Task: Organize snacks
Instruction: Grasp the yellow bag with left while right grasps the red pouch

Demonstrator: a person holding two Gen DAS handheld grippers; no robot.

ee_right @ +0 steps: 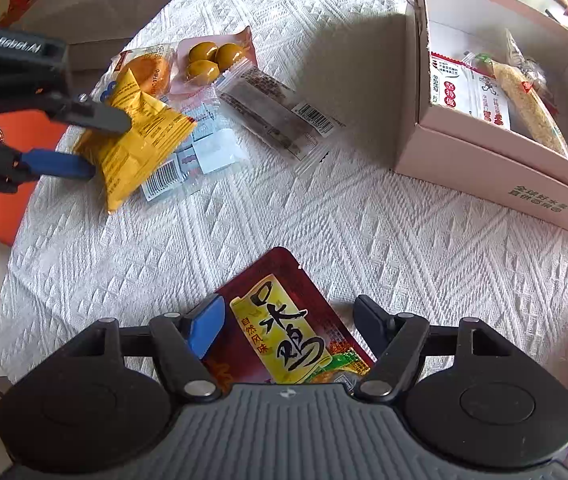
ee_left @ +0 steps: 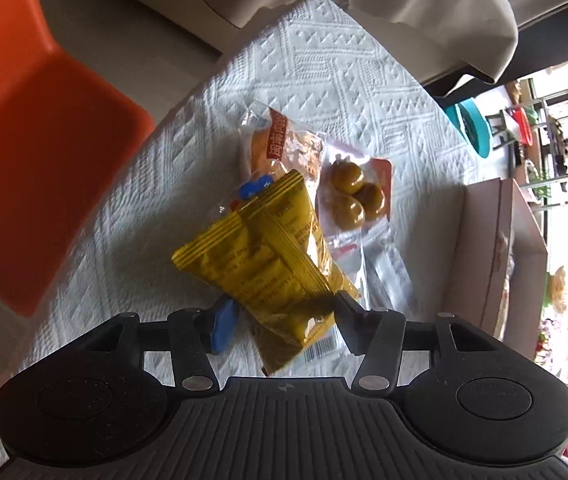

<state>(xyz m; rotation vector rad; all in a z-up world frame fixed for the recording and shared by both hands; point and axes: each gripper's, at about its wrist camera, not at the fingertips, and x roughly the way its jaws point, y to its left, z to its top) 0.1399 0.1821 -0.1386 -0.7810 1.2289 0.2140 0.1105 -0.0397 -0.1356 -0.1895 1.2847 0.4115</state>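
My left gripper (ee_left: 280, 312) is shut on a yellow snack packet (ee_left: 268, 256) and holds it above the table; it also shows in the right wrist view (ee_right: 140, 144), gripped by the left gripper (ee_right: 108, 144). My right gripper (ee_right: 288, 320) is open around a dark red packet (ee_right: 284, 328) that lies on the white tablecloth (ee_right: 284, 208). A bun packet (ee_right: 148, 68), a packet of brown balls (ee_right: 208, 60) and a clear bar packet (ee_right: 276, 112) lie in a loose pile behind the yellow packet.
A pink cardboard box (ee_right: 484, 160) holding several snack packets stands at the right. An orange chair (ee_left: 24, 152) is beside the table's left edge. The table's round edge runs close to the pile.
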